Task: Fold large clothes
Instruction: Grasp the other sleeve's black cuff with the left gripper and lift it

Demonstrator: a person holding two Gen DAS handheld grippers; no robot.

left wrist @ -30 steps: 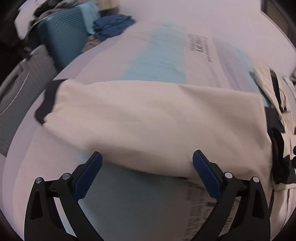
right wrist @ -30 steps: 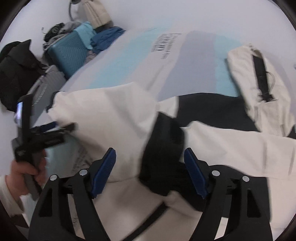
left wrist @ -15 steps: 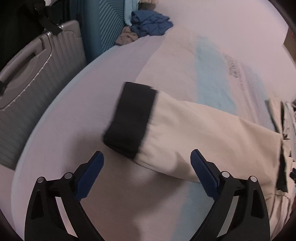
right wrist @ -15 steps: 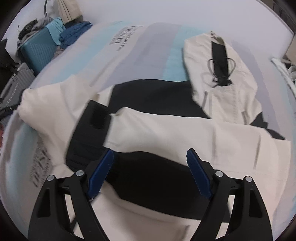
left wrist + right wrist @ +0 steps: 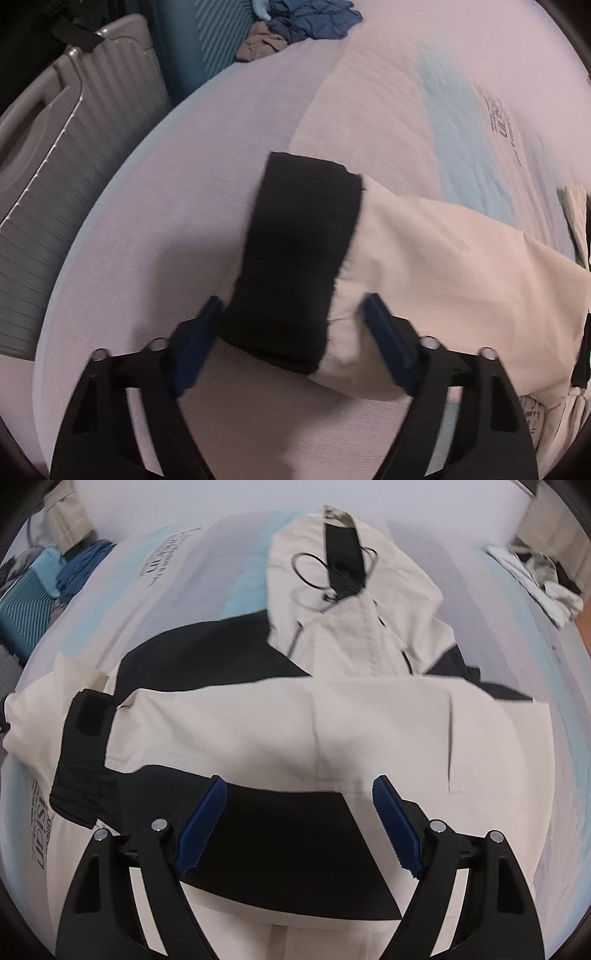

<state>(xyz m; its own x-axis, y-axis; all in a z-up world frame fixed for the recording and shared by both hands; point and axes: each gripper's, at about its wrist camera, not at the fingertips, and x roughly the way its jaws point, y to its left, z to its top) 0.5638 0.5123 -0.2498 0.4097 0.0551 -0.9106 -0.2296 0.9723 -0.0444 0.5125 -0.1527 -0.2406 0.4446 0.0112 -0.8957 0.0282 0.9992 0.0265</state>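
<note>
A cream jacket with black panels [image 5: 295, 720] lies spread on the bed, its hood [image 5: 351, 602] at the far end. One sleeve is folded across the body, and its black cuff [image 5: 85, 731] lies at the left. The other sleeve [image 5: 461, 266] stretches sideways over the sheet and ends in a black cuff [image 5: 303, 240]. My left gripper [image 5: 291, 301] straddles the near end of that cuff. Its jaws are closing, with the cuff and a bit of cream cloth between the pads. My right gripper [image 5: 299, 781] hangs open over the jacket's black panel, holding nothing.
A grey suitcase [image 5: 55, 166] and a teal suitcase [image 5: 207, 44] stand beside the bed's left edge. Blue clothes [image 5: 310, 22] lie at the bed's far corner. The pale sheet [image 5: 166, 221] is bare left of the cuff. More clothes [image 5: 543, 576] lie at the far right.
My left gripper slid along the sleeve to its black cuff, and its jaws narrowed around it. My right gripper moved right across the jacket, from the folded sleeve's cuff to the black panel.
</note>
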